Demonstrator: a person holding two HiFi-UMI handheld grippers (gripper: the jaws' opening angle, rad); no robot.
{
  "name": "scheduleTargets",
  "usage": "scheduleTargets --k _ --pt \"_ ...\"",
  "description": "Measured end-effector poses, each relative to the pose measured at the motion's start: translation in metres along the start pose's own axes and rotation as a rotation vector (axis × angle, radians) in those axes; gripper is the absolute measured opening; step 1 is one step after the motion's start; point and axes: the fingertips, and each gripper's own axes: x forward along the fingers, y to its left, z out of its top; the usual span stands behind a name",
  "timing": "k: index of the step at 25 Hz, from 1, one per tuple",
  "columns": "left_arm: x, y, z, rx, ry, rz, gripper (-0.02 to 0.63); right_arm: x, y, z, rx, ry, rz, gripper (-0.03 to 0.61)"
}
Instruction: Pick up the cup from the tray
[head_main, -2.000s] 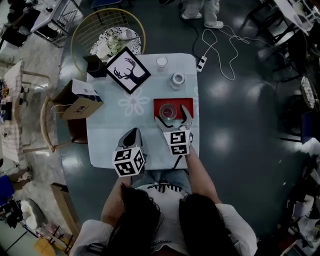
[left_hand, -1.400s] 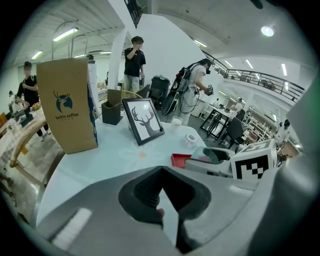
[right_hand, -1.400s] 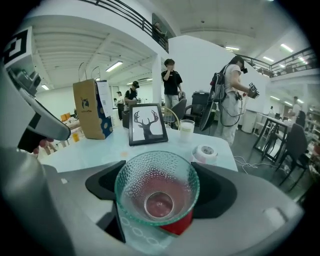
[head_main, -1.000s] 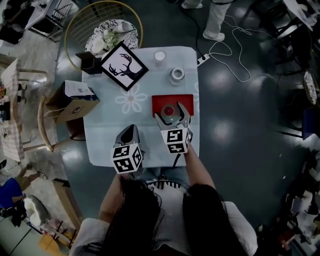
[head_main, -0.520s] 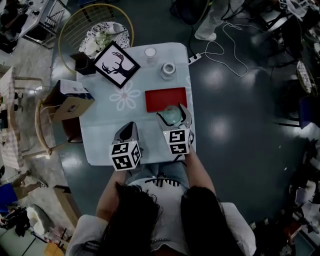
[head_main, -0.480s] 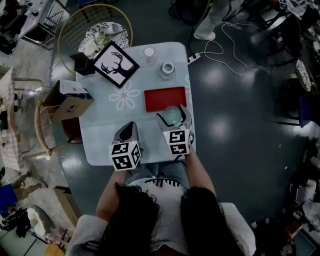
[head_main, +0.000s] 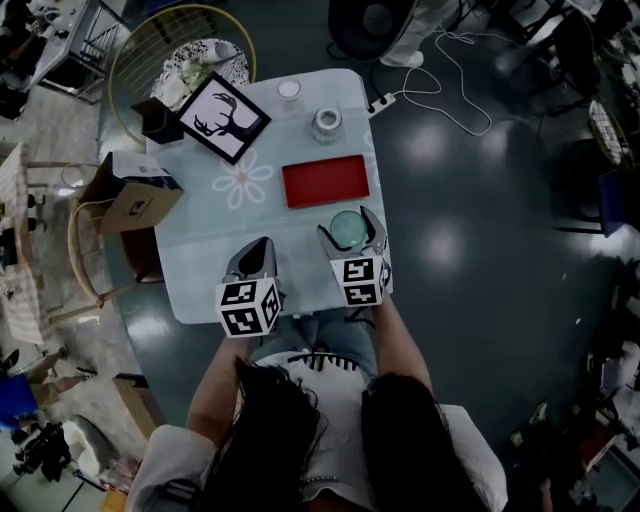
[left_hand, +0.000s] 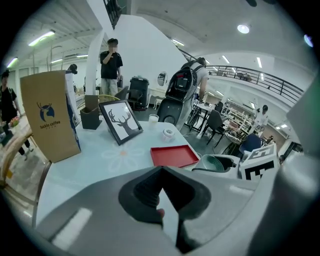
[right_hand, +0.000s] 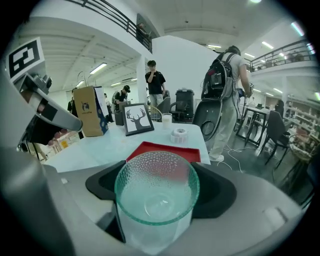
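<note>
A clear dimpled glass cup (right_hand: 156, 192) stands upright between the jaws of my right gripper (head_main: 352, 229), which is shut on it. In the head view the cup (head_main: 348, 228) is off the red tray (head_main: 325, 181) and nearer the table's front edge. The red tray (right_hand: 165, 150) lies bare just beyond the cup. My left gripper (head_main: 259, 257) hovers over the table's front left, jaws shut with nothing in them; the same gripper (left_hand: 161, 212) shows its dark pads (left_hand: 145, 192) pressed together. The cup (left_hand: 215, 163) and right gripper appear at that view's right.
A deer picture frame (head_main: 212, 116), a brown paper bag (head_main: 132, 194), a dark pot (head_main: 158, 120), a small white cup (head_main: 289, 91) and a tape roll (head_main: 326, 122) stand on the far half of the pale table (head_main: 200, 280). A wire chair (head_main: 160, 55) stands behind. People stand beyond.
My right gripper closed on the cup on the tray, lifted it and drew it back toward the front edge. The left gripper stayed put.
</note>
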Motion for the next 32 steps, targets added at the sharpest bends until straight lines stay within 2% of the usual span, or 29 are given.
scheduleTargets --k 11,17,22,29,31,32 --pt "-0.006 -0.003 -0.010 0.013 0.008 -0.009 0.002 -0.002 -0.005 -0.009 -0.055 -0.012 -0.072 0.437" --pt "-0.006 -0.013 -0.022 0.010 0.025 -0.024 0.000 -0.016 -0.008 -0.002 0.003 -0.031 -0.050 0.466" --pt "-0.014 -0.021 -0.017 -0.019 -0.016 -0.038 0.000 -0.041 -0.007 0.023 0.013 -0.106 -0.071 0.465" --pt "-0.031 -0.016 -0.001 -0.029 -0.096 -0.027 0.002 -0.067 -0.004 0.042 0.037 -0.154 -0.097 0.451" --pt "-0.035 -0.015 0.003 -0.037 -0.117 -0.023 0.002 -0.075 -0.001 0.045 0.040 -0.160 -0.096 0.434" --pt "-0.037 -0.015 0.005 -0.043 -0.127 -0.022 0.002 -0.079 0.000 0.046 0.036 -0.154 -0.094 0.403"
